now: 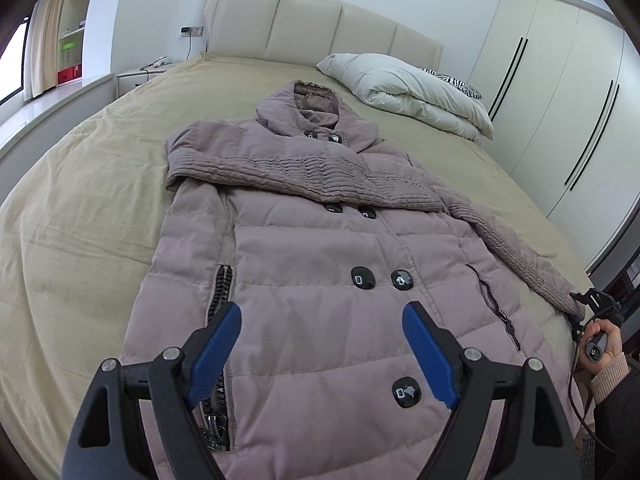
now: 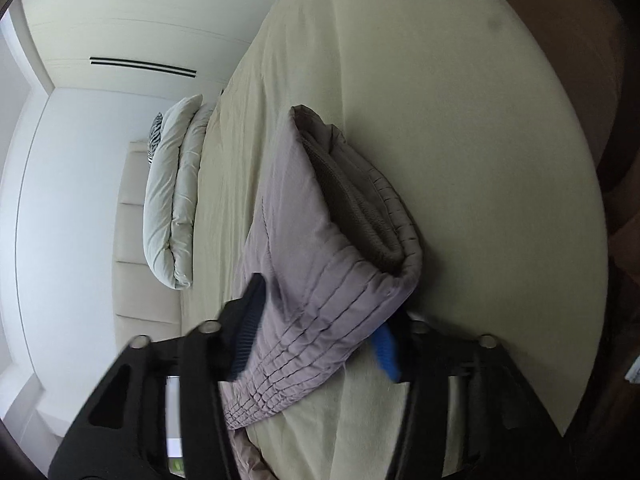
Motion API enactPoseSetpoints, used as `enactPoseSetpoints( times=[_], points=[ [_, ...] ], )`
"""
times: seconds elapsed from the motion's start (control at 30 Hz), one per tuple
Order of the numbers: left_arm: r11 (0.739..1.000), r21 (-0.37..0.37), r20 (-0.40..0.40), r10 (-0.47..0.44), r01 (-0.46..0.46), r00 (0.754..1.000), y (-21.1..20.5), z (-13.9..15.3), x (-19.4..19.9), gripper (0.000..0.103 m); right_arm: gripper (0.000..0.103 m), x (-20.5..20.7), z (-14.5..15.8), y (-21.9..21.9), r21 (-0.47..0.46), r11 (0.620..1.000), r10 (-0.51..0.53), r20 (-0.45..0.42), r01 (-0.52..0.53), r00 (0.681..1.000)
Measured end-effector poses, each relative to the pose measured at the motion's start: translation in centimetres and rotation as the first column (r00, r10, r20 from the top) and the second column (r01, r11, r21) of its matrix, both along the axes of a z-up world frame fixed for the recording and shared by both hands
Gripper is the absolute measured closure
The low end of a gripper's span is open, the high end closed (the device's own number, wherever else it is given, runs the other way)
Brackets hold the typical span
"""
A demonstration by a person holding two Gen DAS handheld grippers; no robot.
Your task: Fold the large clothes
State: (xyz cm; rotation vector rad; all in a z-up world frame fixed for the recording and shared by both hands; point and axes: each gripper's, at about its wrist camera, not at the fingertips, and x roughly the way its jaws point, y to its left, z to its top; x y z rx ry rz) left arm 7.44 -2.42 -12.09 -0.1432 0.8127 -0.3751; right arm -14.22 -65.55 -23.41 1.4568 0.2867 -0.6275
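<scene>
A mauve quilted hooded coat (image 1: 320, 248) lies face up on the bed, hood toward the headboard. One sleeve (image 1: 280, 172) is folded across the chest. The other sleeve (image 1: 516, 252) stretches out to the bed's right edge. My left gripper (image 1: 322, 344) is open and empty, hovering over the coat's lower front. My right gripper (image 2: 320, 344) has its blue pads on either side of that sleeve's cuff (image 2: 332, 248), which fills the gap between them; it looks shut on the cuff. In the left wrist view the right gripper (image 1: 588, 304) shows at the cuff's end.
The bed (image 1: 100, 200) has a beige cover. A folded white duvet (image 1: 408, 88) and a zebra pillow (image 1: 460, 84) lie near the padded headboard (image 1: 320, 28). White wardrobes (image 1: 560, 100) stand at the right, a nightstand (image 1: 140, 76) at the left.
</scene>
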Motion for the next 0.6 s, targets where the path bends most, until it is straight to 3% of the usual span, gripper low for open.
enactPoseSetpoints(
  times=[0.07, 0.13, 0.2, 0.23, 0.3, 0.4, 0.5, 0.6],
  points=[
    [1.0, -0.015, -0.005, -0.013, 0.013, 1.0, -0.3, 0.2, 0.1, 0.018, 0.08, 0.7, 1.2, -0.7, -0.047, 0.998, 0.039, -0.015, -0.04, 0.999],
    [0.999, -0.036, -0.01, -0.023, 0.023, 1.0, -0.5, 0.5, 0.2, 0.018, 0.083, 1.3, 3.7, -0.5, -0.176, 0.979, 0.098, -0.056, -0.106, 0.994],
    [0.996, -0.078, -0.024, -0.035, 0.033, 0.999, -0.7, 0.8, 0.6, 0.018, 0.084, 2.4, 7.6, 1.1, -0.326, 0.924, 0.176, -0.105, -0.201, 0.979],
    [0.994, -0.107, -0.032, -0.039, 0.035, 0.999, -0.7, 1.0, 0.8, 0.018, 0.084, 3.5, 9.7, 2.7, -0.402, 0.878, 0.219, -0.14, -0.258, 0.966],
    [0.983, -0.18, -0.052, -0.047, 0.037, 0.998, -0.7, 1.6, 1.4, 0.018, 0.085, 6.1, 13.6, 7.0, -0.542, 0.749, 0.302, -0.232, -0.38, 0.925],
    [0.945, -0.324, -0.108, -0.069, 0.03, 0.992, -0.5, 2.1, 2.6, 0.018, 0.086, 9.6, 17.2, 15.8, -0.687, 0.481, 0.385, -0.393, -0.545, 0.835],
    [0.876, -0.482, -0.186, -0.126, 0.021, 0.974, -0.6, 2.0, 3.6, 0.01, 0.087, 11.8, 17.8, 25.1, -0.723, 0.222, 0.427, -0.531, -0.654, 0.732],
    [0.807, -0.59, -0.235, -0.184, 0.01, 0.954, -1.1, 1.9, 4.2, 0.005, 0.087, 13.0, 16.5, 33.1, -0.701, 0.016, 0.438, -0.636, -0.713, 0.636]
  ],
)
